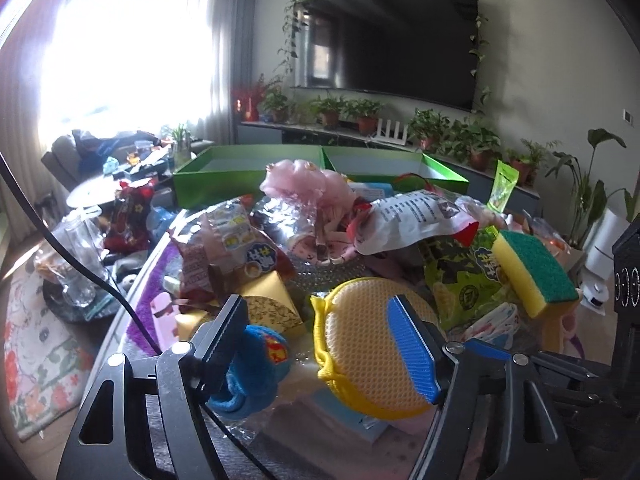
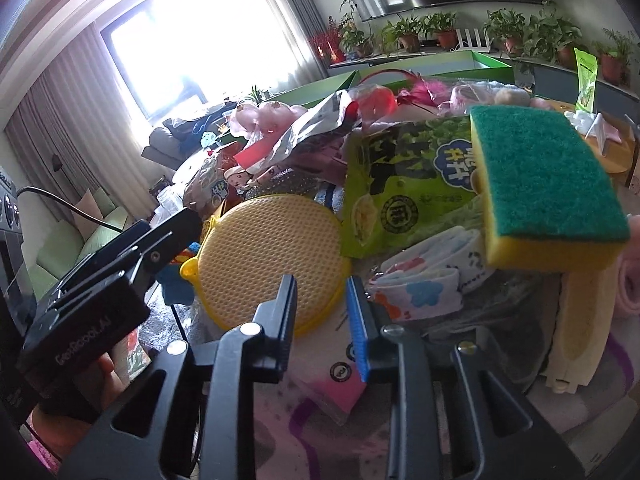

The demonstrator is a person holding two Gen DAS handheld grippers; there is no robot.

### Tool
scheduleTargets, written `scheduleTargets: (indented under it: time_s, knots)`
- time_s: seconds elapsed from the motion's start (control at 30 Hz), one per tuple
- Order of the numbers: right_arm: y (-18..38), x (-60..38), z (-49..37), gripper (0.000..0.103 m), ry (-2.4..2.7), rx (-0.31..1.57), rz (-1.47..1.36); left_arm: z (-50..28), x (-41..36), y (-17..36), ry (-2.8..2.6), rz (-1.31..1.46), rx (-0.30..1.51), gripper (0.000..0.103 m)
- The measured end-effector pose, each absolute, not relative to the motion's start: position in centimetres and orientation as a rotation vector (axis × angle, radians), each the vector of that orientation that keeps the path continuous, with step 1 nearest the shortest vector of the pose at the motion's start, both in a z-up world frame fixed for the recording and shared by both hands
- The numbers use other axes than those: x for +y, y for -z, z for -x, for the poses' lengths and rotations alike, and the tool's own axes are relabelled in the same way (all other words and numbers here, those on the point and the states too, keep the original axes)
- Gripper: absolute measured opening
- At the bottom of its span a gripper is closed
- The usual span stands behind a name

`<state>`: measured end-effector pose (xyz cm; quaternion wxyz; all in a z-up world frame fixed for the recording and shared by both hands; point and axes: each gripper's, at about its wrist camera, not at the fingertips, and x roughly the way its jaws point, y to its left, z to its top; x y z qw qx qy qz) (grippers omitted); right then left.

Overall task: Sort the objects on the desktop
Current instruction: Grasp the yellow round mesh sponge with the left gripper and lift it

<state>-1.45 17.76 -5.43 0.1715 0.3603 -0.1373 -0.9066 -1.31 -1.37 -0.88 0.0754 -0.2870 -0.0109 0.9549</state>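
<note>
A cluttered worktop [image 2: 320, 412] is seen, heaped with packets, cloths and toys. The left hand-held gripper [image 1: 328, 344] is held with its jaws spread wide above a round yellow mesh scrubber [image 1: 372, 344], which lies flat near the front of the pile; the blue pad is seen over the scrubber's top, but no grip on it can be made out. A blue knitted toy [image 1: 256, 372] lies just beside the scrubber, under the black finger. The right hand-held gripper [image 2: 320, 320] is held with its jaws narrowly parted and nothing between them, its tips near the scrubber's edge. A green-and-yellow sponge [image 2: 548, 188] is perched on other items, beside a green snack packet [image 2: 404, 188]. Two green boxes [image 1: 256, 176] stand open behind the pile.
</note>
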Motion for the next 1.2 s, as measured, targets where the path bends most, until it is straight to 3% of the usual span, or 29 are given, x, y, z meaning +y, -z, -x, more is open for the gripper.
scheduleTargets:
  time_s: [0.23, 0.3, 0.33, 0.4, 0.97, 1.2]
  knots:
    - [6.4, 18.1, 2.4, 0.031, 2.507, -0.446, -1.059, 2.0, -0.4, 1.7, -2.811, 0.905, 0.009, 0.074]
    - [6.4, 17.9, 2.5, 0.031, 2.501, -0.449, -1.056, 2.1, -0.4, 1.8, -2.776, 0.926, -0.012, 0.061]
    - [6.4, 17.9, 2.4, 0.031, 2.497, -0.450, -1.055, 2.3, -0.3, 1.9, -2.762, 0.938, -0.015, 0.050]
    - [6.4, 17.8, 2.5, 0.031, 2.492, -0.453, -1.057, 2.5, -0.2, 2.2, -2.745, 0.960, -0.013, 0.043]
    - [6.9, 17.3, 3.1, 0.041, 2.421, -0.522, -1.079, 3.5, -0.5, 3.1, -2.730, 1.023, 0.009, 0.043]
    - [6.6, 16.4, 2.9, 0.034, 2.440, -0.466, -1.056, 3.7, -1.2, 2.9, -2.709, 1.019, -0.038, 0.043]
